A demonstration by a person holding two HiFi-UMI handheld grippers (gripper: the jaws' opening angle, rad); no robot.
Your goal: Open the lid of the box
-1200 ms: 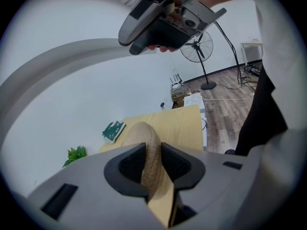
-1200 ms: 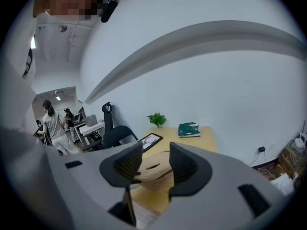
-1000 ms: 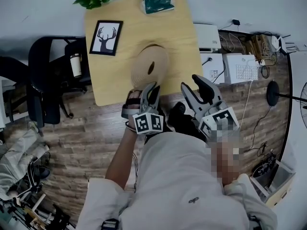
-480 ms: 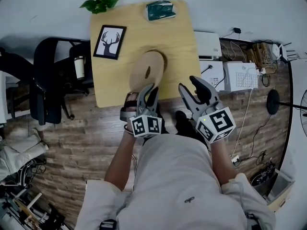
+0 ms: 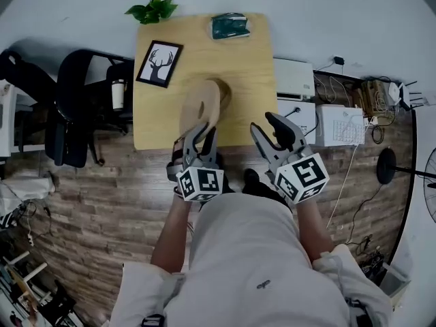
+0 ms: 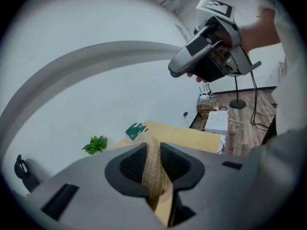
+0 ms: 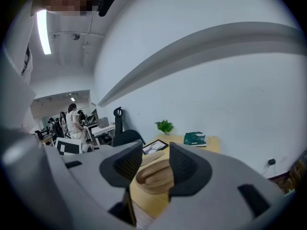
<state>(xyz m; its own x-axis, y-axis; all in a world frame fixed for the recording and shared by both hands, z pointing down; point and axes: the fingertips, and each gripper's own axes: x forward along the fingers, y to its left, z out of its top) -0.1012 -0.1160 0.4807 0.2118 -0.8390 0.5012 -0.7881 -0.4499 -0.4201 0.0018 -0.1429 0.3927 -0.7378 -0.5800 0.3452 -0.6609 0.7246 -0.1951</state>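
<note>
A round woven box (image 5: 222,95) stands on the light wooden table (image 5: 248,60). Its woven lid (image 5: 198,107) is tilted steeply up on its left side, near edge raised. My left gripper (image 5: 199,136) is shut on the lid's near rim; in the left gripper view the woven lid (image 6: 154,176) is pinched between the pads. My right gripper (image 5: 269,127) hovers over the table's near edge, to the right of the box, open and holding nothing. Past its jaws in the right gripper view lie the box and raised lid (image 7: 154,174).
A framed deer picture (image 5: 159,64) lies at the table's left, a green plant (image 5: 152,9) and a green packet (image 5: 229,26) at its far edge. Black office chairs (image 5: 75,107) stand left of the table. White boxes and cables (image 5: 320,111) sit on the floor at right.
The lid has swung up from nearly flat to steeply tilted, held by my left gripper. Both grippers sit slightly lower in the head view; the right one stays open.
</note>
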